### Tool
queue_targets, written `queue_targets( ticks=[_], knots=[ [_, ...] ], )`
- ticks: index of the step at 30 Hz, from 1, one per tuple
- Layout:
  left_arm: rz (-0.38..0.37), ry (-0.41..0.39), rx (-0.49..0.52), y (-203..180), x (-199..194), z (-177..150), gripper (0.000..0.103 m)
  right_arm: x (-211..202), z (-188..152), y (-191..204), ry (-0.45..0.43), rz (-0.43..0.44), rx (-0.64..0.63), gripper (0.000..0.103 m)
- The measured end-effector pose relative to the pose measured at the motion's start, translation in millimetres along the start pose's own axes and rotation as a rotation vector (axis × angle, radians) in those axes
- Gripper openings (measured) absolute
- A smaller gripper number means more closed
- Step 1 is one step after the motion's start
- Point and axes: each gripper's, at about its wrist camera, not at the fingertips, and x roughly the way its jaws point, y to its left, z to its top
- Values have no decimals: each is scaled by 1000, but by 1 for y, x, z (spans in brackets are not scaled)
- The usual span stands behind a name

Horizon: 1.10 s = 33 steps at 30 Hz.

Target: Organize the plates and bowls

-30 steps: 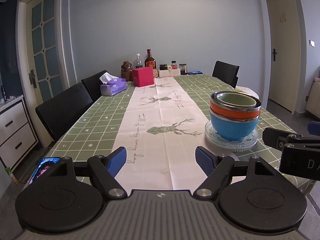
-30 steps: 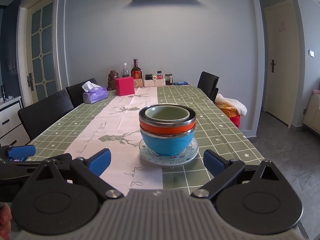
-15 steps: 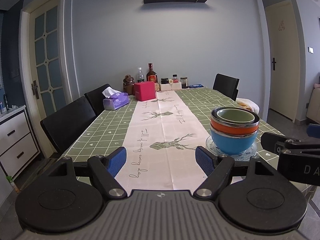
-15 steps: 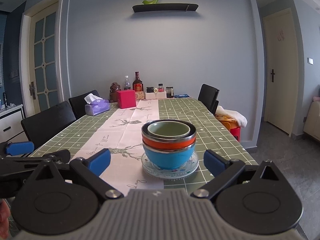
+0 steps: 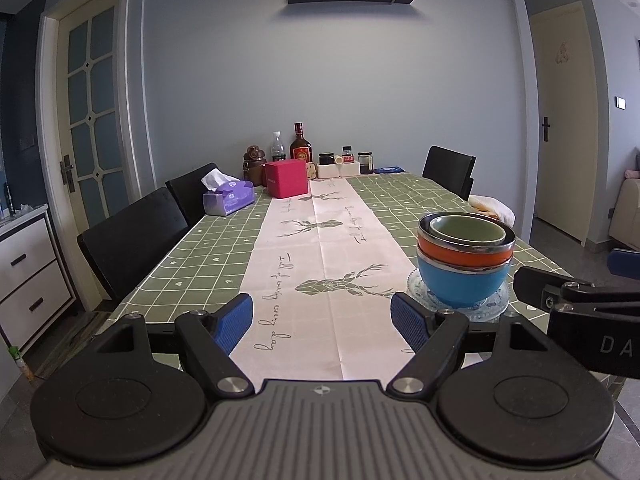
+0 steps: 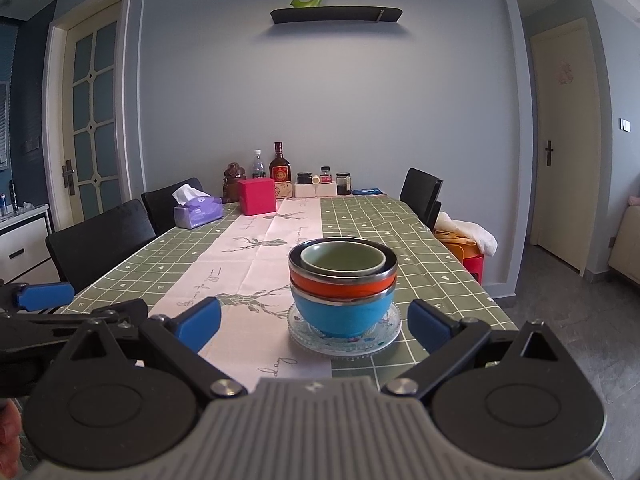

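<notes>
A stack of bowls stands on a clear glass plate [image 6: 344,342] near the table's front edge: a blue bowl [image 6: 342,314] at the bottom, an orange bowl [image 6: 342,286] in it, a small green bowl [image 6: 342,258] on top. My right gripper [image 6: 314,322] is open just in front of the stack, its blue pads on either side and apart from it. My left gripper [image 5: 322,322] is open over the pale runner, with nothing between its pads. The stack [image 5: 464,264] sits to its right.
A tissue box [image 6: 198,212], a red box [image 6: 257,196], bottles and jars [image 6: 280,166] stand at the table's far end. Black chairs [image 5: 132,240] line the left side, another [image 6: 420,196] the far right. A red stool with cloth [image 6: 466,244] sits right of the table.
Both wrist views have tilted upward a little, showing more wall. The bowls and plate have not moved, and both grippers stay open.
</notes>
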Motion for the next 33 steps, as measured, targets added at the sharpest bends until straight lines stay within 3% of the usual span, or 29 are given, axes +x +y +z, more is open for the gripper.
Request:
queue_targets(
  ticks=[33],
  knots=[
    [16, 1, -19, 2, -2, -4, 92, 3, -6, 4, 7, 6, -17, 98]
  ],
)
